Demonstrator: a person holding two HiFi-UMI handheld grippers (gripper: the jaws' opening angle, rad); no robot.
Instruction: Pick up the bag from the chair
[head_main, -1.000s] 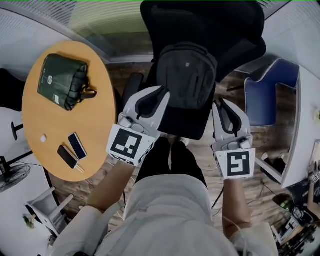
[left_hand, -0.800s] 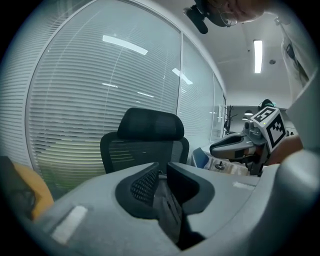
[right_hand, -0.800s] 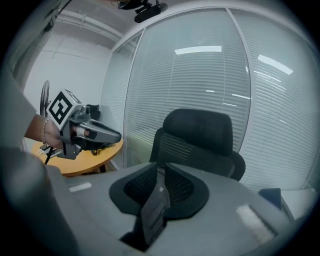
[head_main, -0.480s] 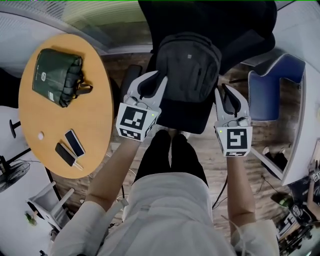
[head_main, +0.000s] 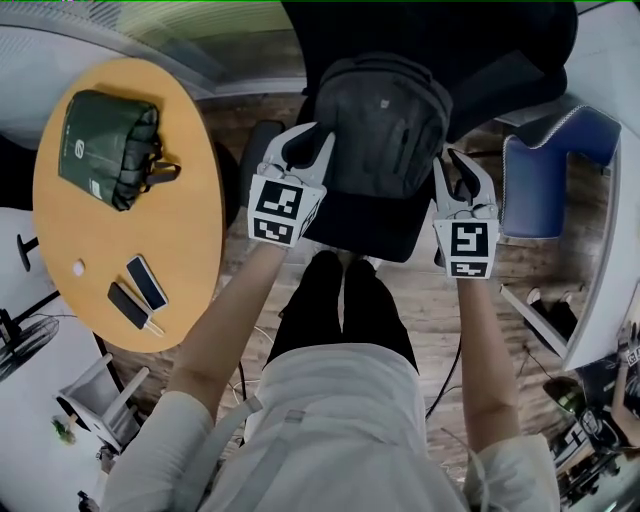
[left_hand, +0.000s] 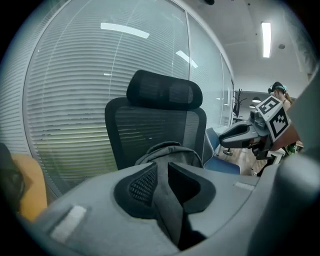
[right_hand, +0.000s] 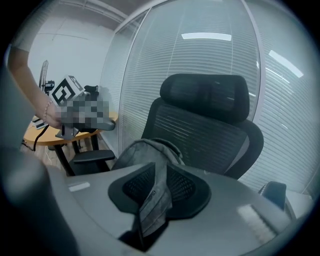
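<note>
Grey bag (head_main: 385, 120) sits on the black chair (head_main: 370, 225), not yet picked up, with the left gripper (head_main: 305, 140) and right gripper (head_main: 455, 160) just beside it, 1 on each side, jaws a little apart after just opening wider, holding nothing.

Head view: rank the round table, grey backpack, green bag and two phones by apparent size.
1. round table
2. grey backpack
3. green bag
4. lit phone and dark phone: they look alike, so not ranked.
</note>
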